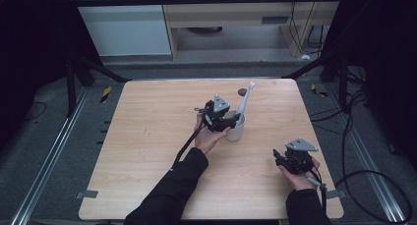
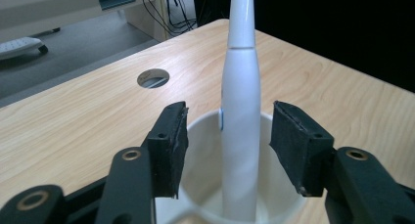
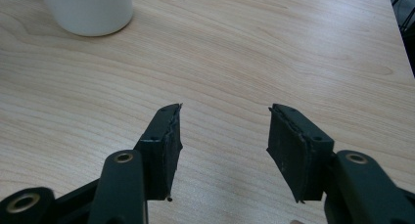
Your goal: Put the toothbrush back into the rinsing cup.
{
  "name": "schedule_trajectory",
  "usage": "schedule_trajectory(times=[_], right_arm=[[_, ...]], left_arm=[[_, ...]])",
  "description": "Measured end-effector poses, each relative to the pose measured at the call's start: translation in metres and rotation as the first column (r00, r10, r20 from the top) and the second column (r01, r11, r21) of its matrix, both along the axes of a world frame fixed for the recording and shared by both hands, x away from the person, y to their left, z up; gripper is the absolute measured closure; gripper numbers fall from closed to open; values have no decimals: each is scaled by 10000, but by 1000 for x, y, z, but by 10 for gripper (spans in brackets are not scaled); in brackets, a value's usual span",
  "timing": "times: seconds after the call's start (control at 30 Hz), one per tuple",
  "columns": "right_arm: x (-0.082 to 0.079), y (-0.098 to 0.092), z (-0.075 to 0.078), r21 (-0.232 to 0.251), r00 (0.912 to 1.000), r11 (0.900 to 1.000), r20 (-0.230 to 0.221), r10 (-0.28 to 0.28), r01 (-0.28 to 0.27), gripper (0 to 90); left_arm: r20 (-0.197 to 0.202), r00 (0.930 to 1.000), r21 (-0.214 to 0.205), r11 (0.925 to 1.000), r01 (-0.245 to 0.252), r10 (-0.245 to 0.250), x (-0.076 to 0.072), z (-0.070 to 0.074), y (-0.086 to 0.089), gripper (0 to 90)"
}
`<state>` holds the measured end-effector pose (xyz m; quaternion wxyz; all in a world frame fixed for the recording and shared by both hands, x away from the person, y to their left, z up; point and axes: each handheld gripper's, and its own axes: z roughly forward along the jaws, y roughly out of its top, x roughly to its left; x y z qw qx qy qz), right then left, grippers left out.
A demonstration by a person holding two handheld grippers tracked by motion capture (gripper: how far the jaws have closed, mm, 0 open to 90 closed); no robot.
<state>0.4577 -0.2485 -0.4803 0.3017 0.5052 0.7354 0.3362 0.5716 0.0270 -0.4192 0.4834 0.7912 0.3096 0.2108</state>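
A white cup (image 1: 236, 128) stands near the middle of the wooden table (image 1: 147, 151), with a white electric toothbrush (image 1: 245, 101) standing in it and leaning toward the far right. My left gripper (image 1: 227, 121) hovers at the cup's near-left rim. In the left gripper view the gripper (image 2: 229, 145) is open, its jaws on either side of the toothbrush handle (image 2: 240, 136) without touching it, above the cup (image 2: 205, 185). My right gripper (image 1: 280, 158) rests low at the table's near right, open and empty (image 3: 224, 145), with the cup's base (image 3: 88, 9) far ahead.
A round cable hole (image 1: 242, 92) sits in the tabletop near the far edge, seen as (image 2: 153, 78) beyond the cup. Dark curtains flank the table, and cables lie on the floor (image 1: 354, 136) at the right.
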Motion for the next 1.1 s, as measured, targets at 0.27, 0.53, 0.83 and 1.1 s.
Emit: schedule_trajectory(times=[0.27,0.53,0.83,1.1], right_arm=[[0,0,0,-23,10000,10000,0,-71,71,418],[-1,0,-1,72,10000,10000,17,11,-11,346],[-3,0,-1,119,10000,9999,-13,1,-1,286],[-3,0,-1,150,10000,9999,-52,23,-22,244]], left_arm=[[121,9999,103,9999,52,-53,-26,20,43,396],[14,10000,-37,10000,-28,28,-54,13,92,342],[-64,9982,101,9982,-599,599,-77,-10,143,296],[-651,9848,493,9863,-1577,1607,-86,-31,189,279]])
